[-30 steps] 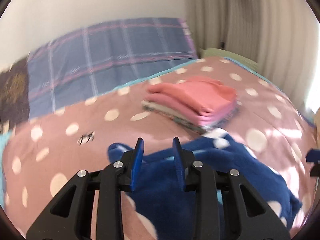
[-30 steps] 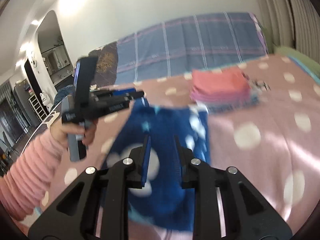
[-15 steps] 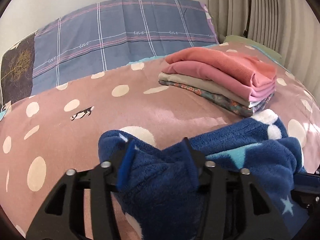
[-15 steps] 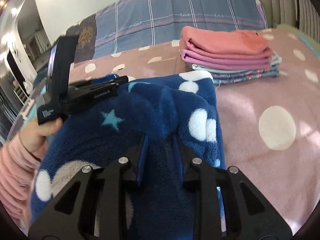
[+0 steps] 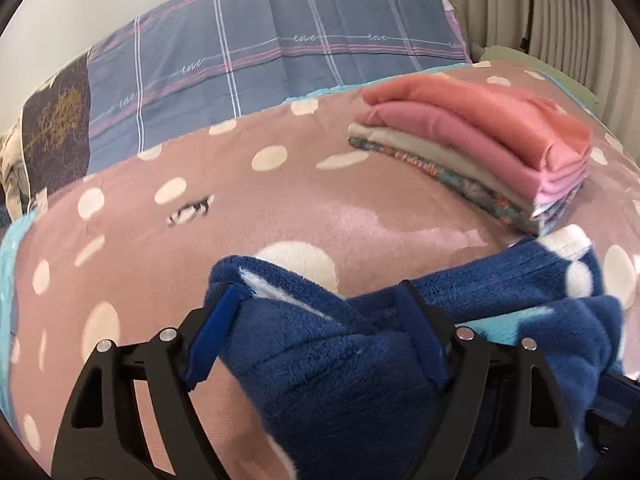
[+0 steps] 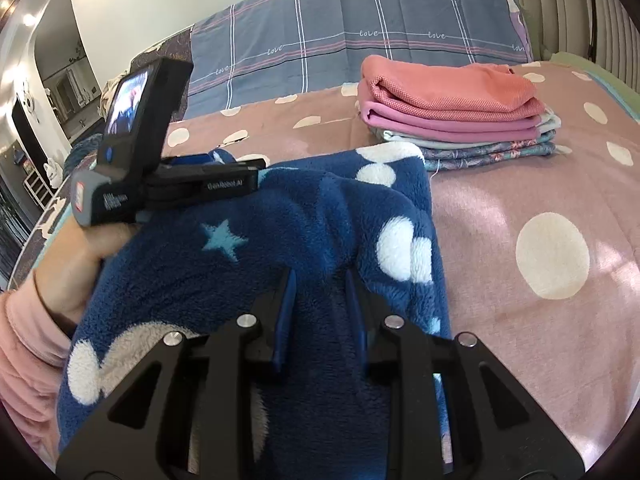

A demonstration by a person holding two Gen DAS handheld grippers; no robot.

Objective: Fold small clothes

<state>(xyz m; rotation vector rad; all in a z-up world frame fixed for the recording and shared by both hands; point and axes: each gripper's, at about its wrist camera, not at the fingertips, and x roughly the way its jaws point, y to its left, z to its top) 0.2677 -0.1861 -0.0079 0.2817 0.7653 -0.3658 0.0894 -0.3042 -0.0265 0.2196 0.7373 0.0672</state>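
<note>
**A:** Lowered, both of them: a second ago the two grippers held the blue fleece garment (image 6: 320, 232) up above the bed, and now it lies slumped on the pink dotted blanket (image 5: 280, 208). What's on the left side?

**B:** The left gripper (image 5: 316, 320), seen from its own camera, has its jaws spreading apart. Fleece is bunched between them, but the left blue pad (image 5: 212, 332) stands clear of the cloth, so it is letting go. In the right view the person's left hand (image 6: 80, 264), pink sleeve at the wrist, holds that tool low at the garment's left edge, pointing right across it.

**A:** And further right?

**B:** The right gripper (image 6: 320, 304) is clenched on a ridge of the fleece near the garment's right edge, angled down toward the bed. The garment's long axis looks to run from the near edge away toward the far side, and its far corner nearly touches the stack of folded clothes (image 6: 456, 108), which sits beyond it to the right, in front of the blue plaid pillow (image 6: 360, 36).

**A:** So which hand matters next?

**B:** Probably the right. It alone has a grip, and the cloth lies ahead of and to the left of its jaws, so a fold would likely travel leftward, or it releases too.
</note>
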